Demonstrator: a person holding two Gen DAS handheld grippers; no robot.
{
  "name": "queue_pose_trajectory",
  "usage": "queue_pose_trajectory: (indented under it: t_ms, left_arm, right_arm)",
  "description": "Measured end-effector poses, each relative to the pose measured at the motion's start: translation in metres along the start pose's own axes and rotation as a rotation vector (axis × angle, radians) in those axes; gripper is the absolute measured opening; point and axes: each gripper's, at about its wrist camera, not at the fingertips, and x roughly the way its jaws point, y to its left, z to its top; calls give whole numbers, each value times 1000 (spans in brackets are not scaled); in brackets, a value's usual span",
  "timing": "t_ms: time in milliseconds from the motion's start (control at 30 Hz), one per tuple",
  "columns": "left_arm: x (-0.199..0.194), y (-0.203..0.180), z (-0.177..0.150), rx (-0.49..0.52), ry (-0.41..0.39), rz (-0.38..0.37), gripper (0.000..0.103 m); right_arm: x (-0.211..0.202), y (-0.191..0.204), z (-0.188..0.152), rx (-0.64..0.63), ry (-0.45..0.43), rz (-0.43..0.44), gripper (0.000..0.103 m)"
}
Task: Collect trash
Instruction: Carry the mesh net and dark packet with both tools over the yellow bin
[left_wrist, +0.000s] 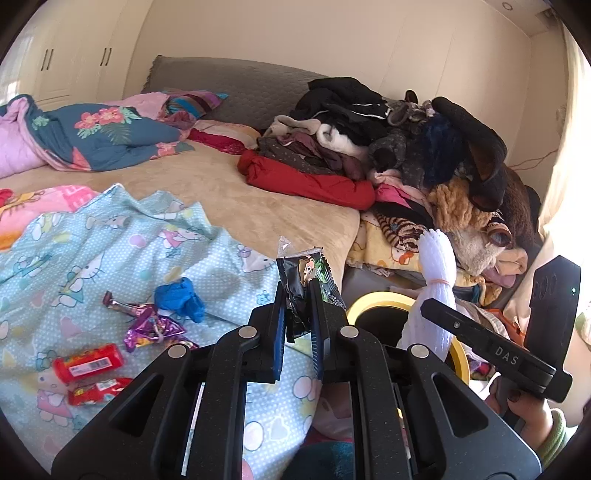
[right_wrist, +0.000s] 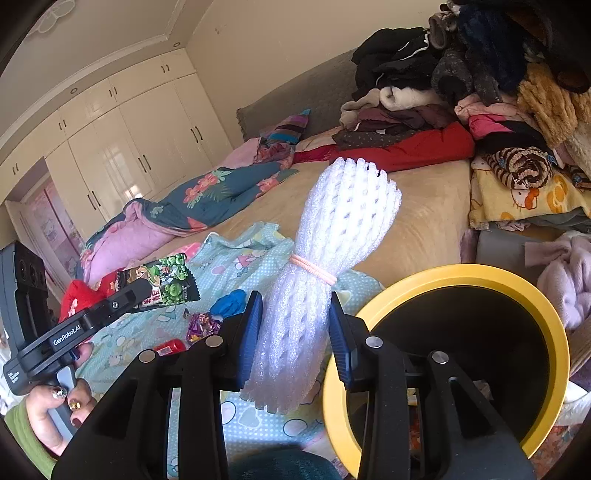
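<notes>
- Left gripper (left_wrist: 298, 295) pinches a black snack wrapper (left_wrist: 306, 284) — jaws pressed right together on the thin foil, wrapper standing upright above the fingertips.
- Landmark: yellow-rimmed bin (right_wrist: 554, 332), open mouth up, beside the bed's edge.
- Left of the bin, loose on the blue cartoon blanket (left_wrist: 110, 243): two red packets (left_wrist: 88, 363), a purple wrapper (left_wrist: 153, 326), a blue crumpled piece (left_wrist: 181, 297). All well apart from the bin.
- Right gripper (right_wrist: 295, 317) clamps a white foam net bundle (right_wrist: 332, 258) about its lower half — jaws part spread by its bulk. Long axis runs upright, leaning away from the camera, tied with a pink band (right_wrist: 314, 272).
- Key relation: bin lies just right of the bundle; its rim sits beside the right finger. Right hand is the nearer one, judged ready to drop first.
- Room: bin mouth looks wide and unobstructed; a clothes pile (right_wrist: 461, 92) beyond it is well clear.
</notes>
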Motion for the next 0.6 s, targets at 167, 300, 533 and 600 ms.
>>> queue_pose_trajectory:
  t_ms: [167, 300, 533, 600]
  left_arm:
    - [4, -13, -3, 23, 13, -18, 7]
    - [9, -22, -6, 39, 25, -32, 7]
    - [17, -38, -11, 70, 48, -61, 7]
    - [21, -43, -14, 77, 58, -69, 7]
  right_arm:
    - [-6, -9, 1, 14, -10, -17, 34]
    - [-10, -17, 3, 13, -18, -38, 34]
    - [-16, -33, 2, 29, -30, -75, 34]
    - [-17, -39, 3, 36, -28, -87, 34]
